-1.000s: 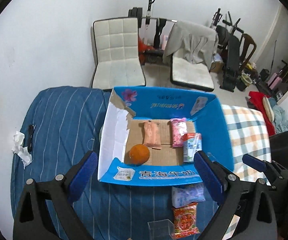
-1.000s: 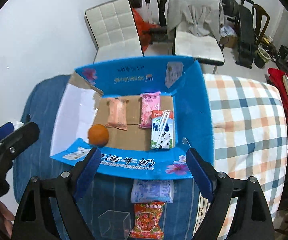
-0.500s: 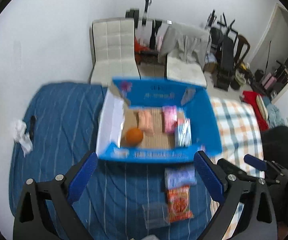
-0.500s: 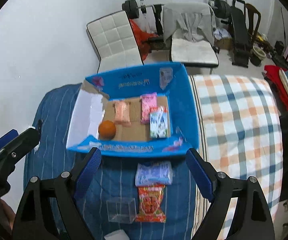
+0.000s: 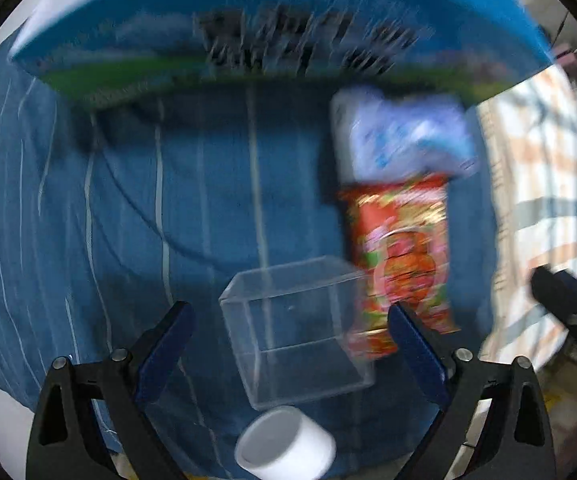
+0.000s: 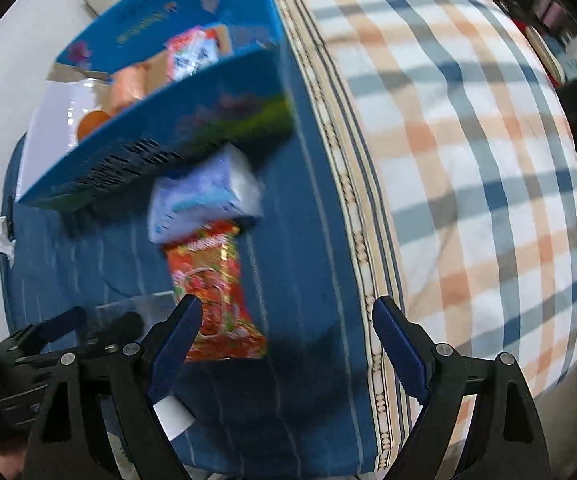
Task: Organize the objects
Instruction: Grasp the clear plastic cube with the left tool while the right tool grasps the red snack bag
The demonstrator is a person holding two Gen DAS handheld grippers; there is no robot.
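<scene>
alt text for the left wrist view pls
Blurred by motion, the open left gripper hovers over a clear plastic box on a blue striped bedsheet. A red snack packet, pale blue packet, white cylinder and blue carton surround it.

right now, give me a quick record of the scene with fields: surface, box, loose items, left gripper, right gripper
surface: blue striped blanket, plaid blanket beside it
box: blue carton, open top, an orange and snack packs inside
loose items: pale blue packet, red snack bag, clear plastic box, white cup
left gripper: open, clear plastic box between the fingers, nothing held
right gripper: open, empty, by the lower end of the red snack bag
</scene>
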